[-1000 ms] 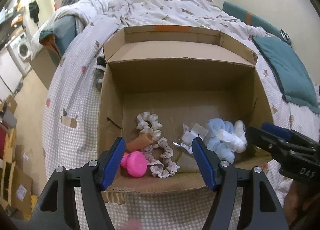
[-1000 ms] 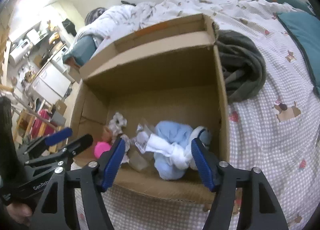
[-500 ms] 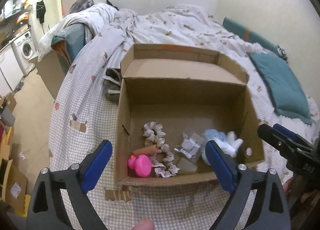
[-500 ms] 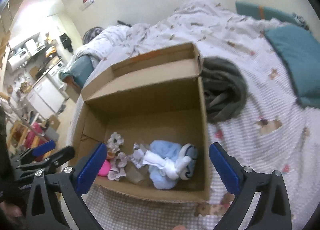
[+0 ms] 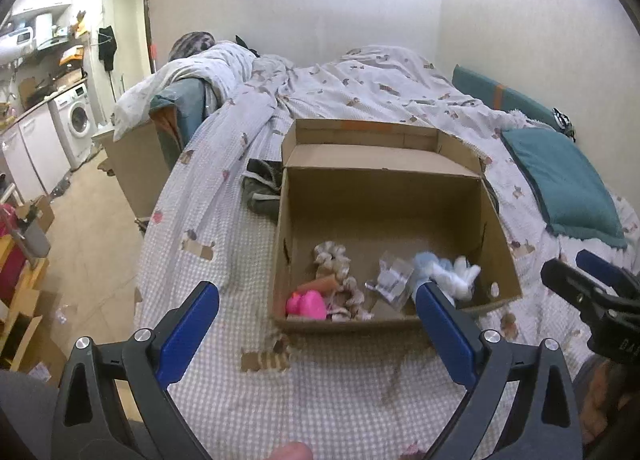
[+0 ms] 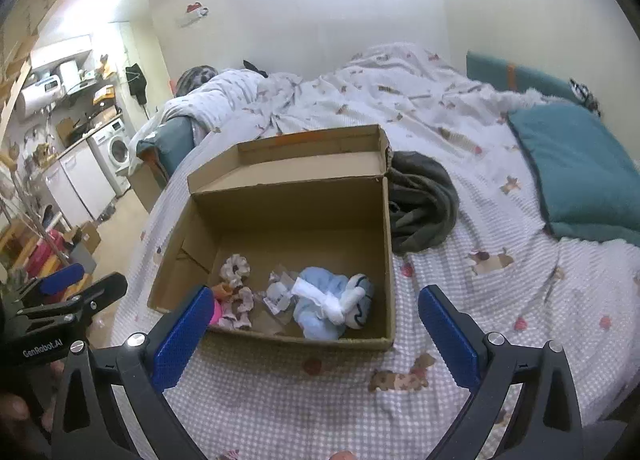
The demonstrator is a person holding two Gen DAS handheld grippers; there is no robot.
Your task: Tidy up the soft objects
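Observation:
An open cardboard box rests on the bed. Along its near wall lie a pink soft toy, frilly scrunchies, a crumpled clear wrapper and a light-blue and white bundle of socks. My left gripper hangs wide open in front of the box, above the bedspread, with nothing between its blue pads. My right gripper is likewise wide open and holds nothing, its fingers framing the box's near right corner. Each gripper shows at the edge of the other's view.
A dark grey garment lies crumpled behind the box. A teal cushion sits at the right. The checked bedspread spreads in front. The bed's left edge drops to a floor with cabinets and a washing machine.
Both grippers have opened wider and pulled back and up from the box. The box looks smaller and farther. The soft things stay inside it.

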